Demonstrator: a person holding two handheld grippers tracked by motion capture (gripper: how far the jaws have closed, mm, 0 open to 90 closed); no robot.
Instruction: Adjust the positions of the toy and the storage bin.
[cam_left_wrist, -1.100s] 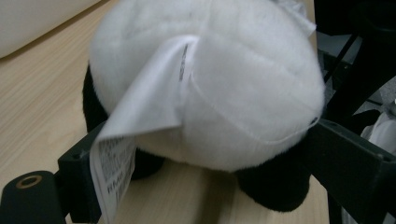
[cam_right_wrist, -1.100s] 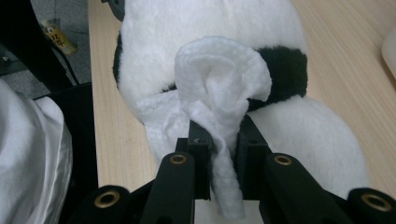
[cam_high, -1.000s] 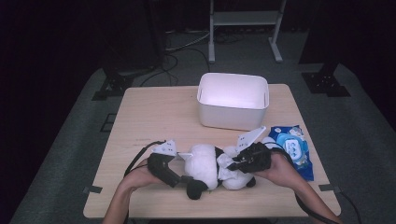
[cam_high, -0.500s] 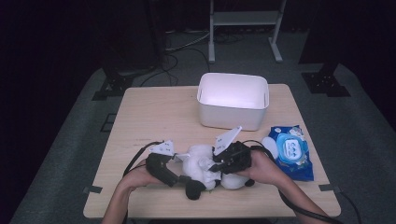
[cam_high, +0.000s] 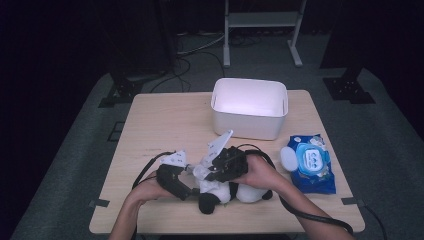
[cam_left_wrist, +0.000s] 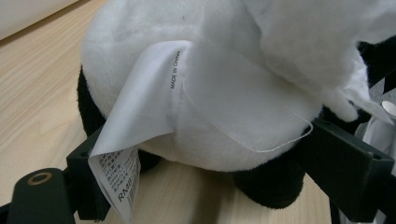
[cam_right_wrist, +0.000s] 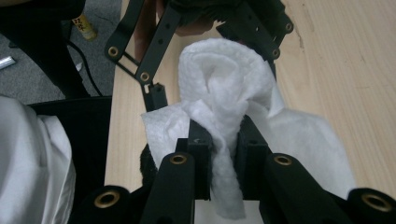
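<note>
Plush panda (cam_high: 235, 190) on tabletop (cam_high: 165, 125), near edge, before white bin (cam_high: 249, 107). Left tongs (cam_left_wrist: 210, 158) spread wide, clasping panda's body. Right tongs (cam_right_wrist: 219, 154) pinched tight on white wipe (cam_right_wrist: 224, 93), pressed atop panda.

Plush panda (cam_high: 235, 192) at table's (cam_high: 160, 125) near edge, bin (cam_high: 249, 107) behind, wipes pack (cam_high: 311, 162) right.

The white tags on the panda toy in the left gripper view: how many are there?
2. One tag hangs folded toward the lower left, printed; the other tag lies flat on the panda toy. More may be hidden underneath.
</note>
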